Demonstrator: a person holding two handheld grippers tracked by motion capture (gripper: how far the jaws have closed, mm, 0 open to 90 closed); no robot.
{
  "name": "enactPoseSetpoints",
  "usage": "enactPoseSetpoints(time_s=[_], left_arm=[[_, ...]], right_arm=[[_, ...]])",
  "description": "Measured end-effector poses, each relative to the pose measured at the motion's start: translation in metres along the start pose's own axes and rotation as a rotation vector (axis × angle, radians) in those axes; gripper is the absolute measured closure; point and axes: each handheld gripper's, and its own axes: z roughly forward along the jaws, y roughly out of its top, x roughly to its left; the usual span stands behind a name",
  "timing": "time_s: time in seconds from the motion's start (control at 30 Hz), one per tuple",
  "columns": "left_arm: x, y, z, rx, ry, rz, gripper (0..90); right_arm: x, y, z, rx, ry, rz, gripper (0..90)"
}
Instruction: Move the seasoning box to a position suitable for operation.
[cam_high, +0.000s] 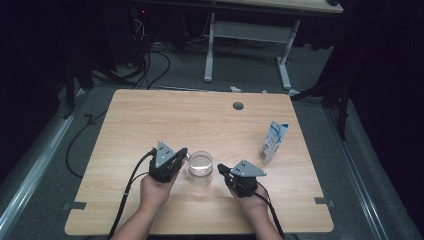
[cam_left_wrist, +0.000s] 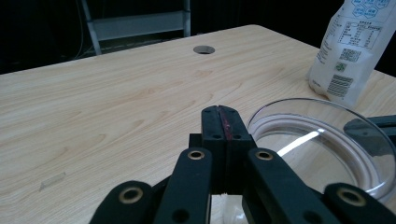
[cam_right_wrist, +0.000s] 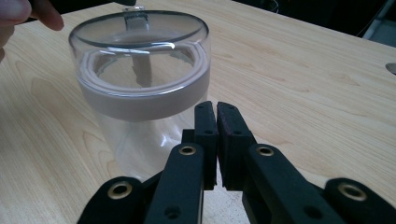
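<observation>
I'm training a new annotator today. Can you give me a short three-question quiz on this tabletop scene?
1. True or false: the clear round plastic jar with a transparent lid stands between the left hand-held gripper and the right hand-held gripper.
2. Multiple choice: the white and blue printed pouch is (A) lying flat in the table's middle, (B) standing upright near the right edge of the light wooden table, (C) held between jaws.
3. Fill in: in each gripper view, that gripper's own black jaws stand ____, with nothing between them.

Key: 1 true; 2 B; 3 shut.
</observation>
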Motion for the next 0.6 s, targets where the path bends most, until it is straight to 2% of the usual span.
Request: enactPoseSetpoints(time_s=[0.6], left_arm=[[0.0006,-0.0006,-0.0001,-0.003,-0.003,0.005,90.0]], right_arm=[[0.0052,0.0023,-0.0025,-0.014,0.025,-0.007,90.0]])
